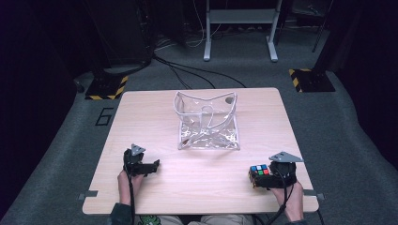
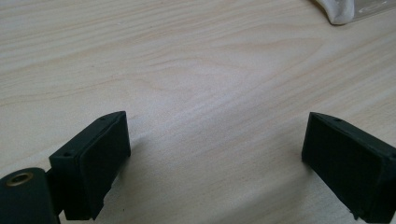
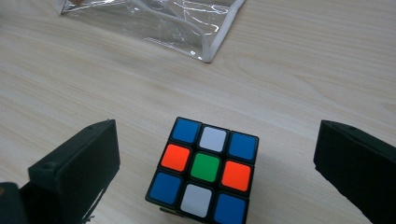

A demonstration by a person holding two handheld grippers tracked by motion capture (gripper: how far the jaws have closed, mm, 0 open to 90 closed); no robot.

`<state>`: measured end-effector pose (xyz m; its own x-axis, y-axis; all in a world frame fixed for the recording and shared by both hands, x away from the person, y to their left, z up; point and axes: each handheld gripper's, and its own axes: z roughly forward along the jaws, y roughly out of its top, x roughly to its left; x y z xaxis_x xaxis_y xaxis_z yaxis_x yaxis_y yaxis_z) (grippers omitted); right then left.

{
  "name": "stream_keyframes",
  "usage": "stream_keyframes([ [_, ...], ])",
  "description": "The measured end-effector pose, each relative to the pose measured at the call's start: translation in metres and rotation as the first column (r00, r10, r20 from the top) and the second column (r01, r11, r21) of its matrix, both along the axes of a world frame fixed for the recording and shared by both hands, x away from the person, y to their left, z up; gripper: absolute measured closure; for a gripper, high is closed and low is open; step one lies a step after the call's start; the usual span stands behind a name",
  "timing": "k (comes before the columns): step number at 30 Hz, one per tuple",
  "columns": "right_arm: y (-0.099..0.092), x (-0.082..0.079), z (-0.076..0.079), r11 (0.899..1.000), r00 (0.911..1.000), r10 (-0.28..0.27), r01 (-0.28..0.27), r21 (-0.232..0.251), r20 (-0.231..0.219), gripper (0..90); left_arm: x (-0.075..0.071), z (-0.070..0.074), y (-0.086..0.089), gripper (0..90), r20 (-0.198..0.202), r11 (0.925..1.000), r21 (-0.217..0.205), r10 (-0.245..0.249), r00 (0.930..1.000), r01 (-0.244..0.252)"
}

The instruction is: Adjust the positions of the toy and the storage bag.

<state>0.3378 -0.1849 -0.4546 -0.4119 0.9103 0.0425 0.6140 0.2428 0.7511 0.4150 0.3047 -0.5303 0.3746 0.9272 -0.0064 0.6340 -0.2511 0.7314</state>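
Observation:
A scrambled puzzle cube (image 1: 259, 174) (image 3: 204, 173) with blue, white, orange and green stickers on top rests on the wooden table (image 1: 197, 187) near the front right. My right gripper (image 1: 263, 177) (image 3: 217, 168) is open, its jaws standing wide on either side of the cube without touching it. A clear plastic pouch (image 1: 206, 121) (image 3: 154, 23) with white edging stands open at the table's middle. My left gripper (image 1: 149, 167) (image 2: 215, 163) is open at the front left, low over bare wood, with nothing between its jaws.
A corner of the pouch (image 2: 343, 10) lies at the top right of the left gripper view. Beyond the table are grey carpet, cables, a desk frame (image 1: 239, 28) and yellow-black striped stand bases (image 1: 107, 88).

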Motion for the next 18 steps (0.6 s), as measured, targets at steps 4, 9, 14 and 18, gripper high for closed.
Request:
stream_keyframes([
  [4,0.006,0.002,-0.006,1.0,0.9996,0.014,-0.014,-0.004,-0.026,0.0,0.0,0.0,0.0,7.5,0.0,1.0,0.001,-0.002,1.0,0.002],
  [9,0.008,0.004,-0.012,1.0,0.9987,0.01,-0.011,-0.011,-0.051,0.9,0.0,0.0,0.0,7.6,-0.001,1.0,0.001,-0.001,1.0,0.001],
  [14,0.008,0.005,-0.019,1.0,0.9972,-0.007,0.006,-0.022,-0.074,1.9,0.0,0.0,0.0,7.6,-0.001,1.0,0.001,-0.001,1.0,0.001],
  [18,0.009,0.006,-0.024,0.999,0.9963,-0.017,0.013,-0.043,-0.084,7.1,0.0,0.0,0.0,7.6,-0.001,1.0,0.001,-0.001,1.0,0.001],
])
